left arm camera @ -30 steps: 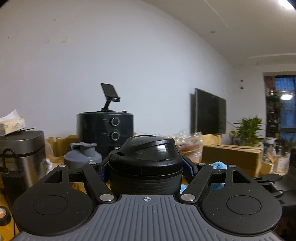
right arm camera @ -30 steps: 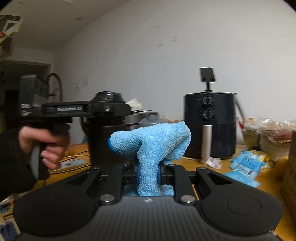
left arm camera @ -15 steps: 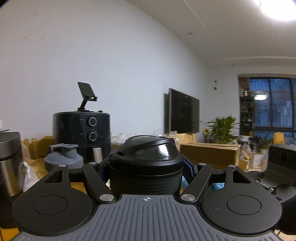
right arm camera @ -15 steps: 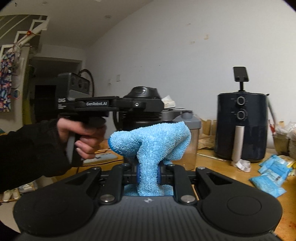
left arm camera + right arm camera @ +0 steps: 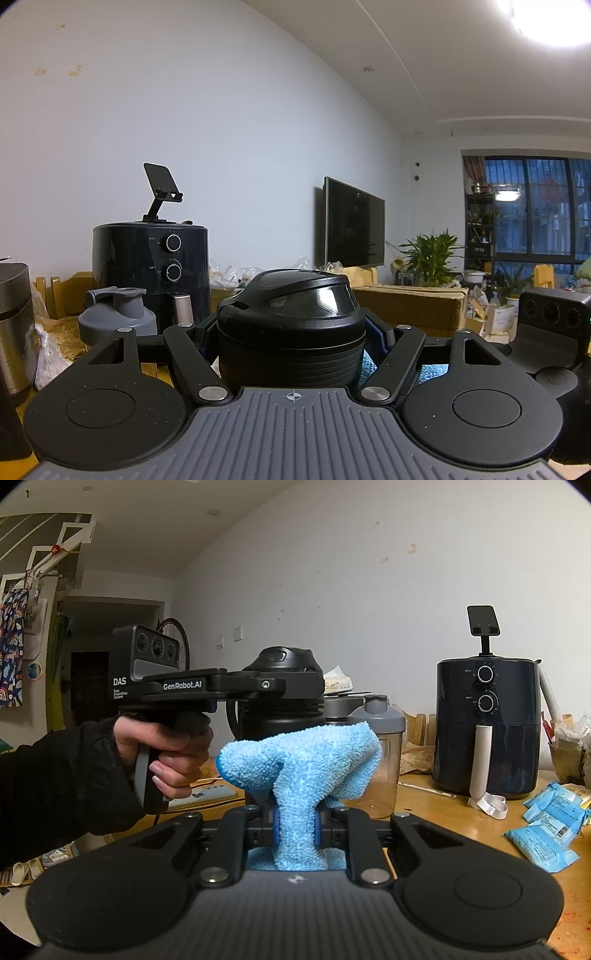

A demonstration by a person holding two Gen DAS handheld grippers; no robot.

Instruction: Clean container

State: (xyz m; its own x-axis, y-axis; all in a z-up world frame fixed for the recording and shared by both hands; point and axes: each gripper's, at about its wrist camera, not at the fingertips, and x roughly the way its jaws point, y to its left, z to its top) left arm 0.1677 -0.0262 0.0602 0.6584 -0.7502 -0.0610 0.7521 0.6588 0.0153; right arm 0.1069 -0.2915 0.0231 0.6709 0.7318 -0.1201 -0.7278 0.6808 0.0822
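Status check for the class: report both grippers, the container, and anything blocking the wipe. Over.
Left gripper shut on black container, held upright. Right gripper shut on blue cloth, just short of it. Nothing between them. Over.

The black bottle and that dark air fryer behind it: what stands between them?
In the right wrist view, a clear shaker cup with a grey lid stands between the black bottle and the air fryer, partly behind the blue cloth.
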